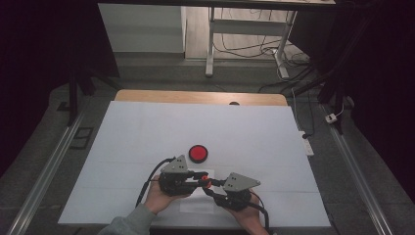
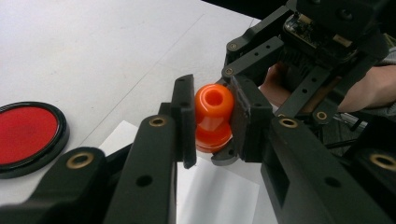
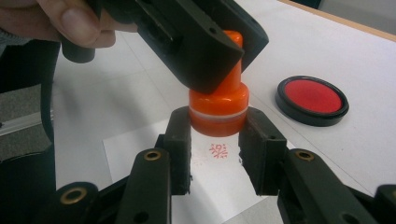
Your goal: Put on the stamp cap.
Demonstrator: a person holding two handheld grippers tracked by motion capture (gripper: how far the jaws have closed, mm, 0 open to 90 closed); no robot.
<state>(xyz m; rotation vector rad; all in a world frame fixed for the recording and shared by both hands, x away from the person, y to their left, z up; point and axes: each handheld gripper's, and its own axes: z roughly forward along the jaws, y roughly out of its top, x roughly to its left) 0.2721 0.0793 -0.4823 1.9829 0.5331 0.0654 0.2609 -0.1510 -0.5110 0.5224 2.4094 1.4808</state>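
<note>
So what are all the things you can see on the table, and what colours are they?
stamp: one, orange, upright just above the paper, gripped by both grippers
ink pad: one, red in a black round case, on the table behind the stamp
paper: one sheet, white, under the stamp, with a small red stamped mark
table cover: one, white, over the wooden table
left gripper: one, black, shut on the stamp's top
right gripper: one, black, shut on the stamp's base
hands: two, holding the grippers at the near edge
</note>
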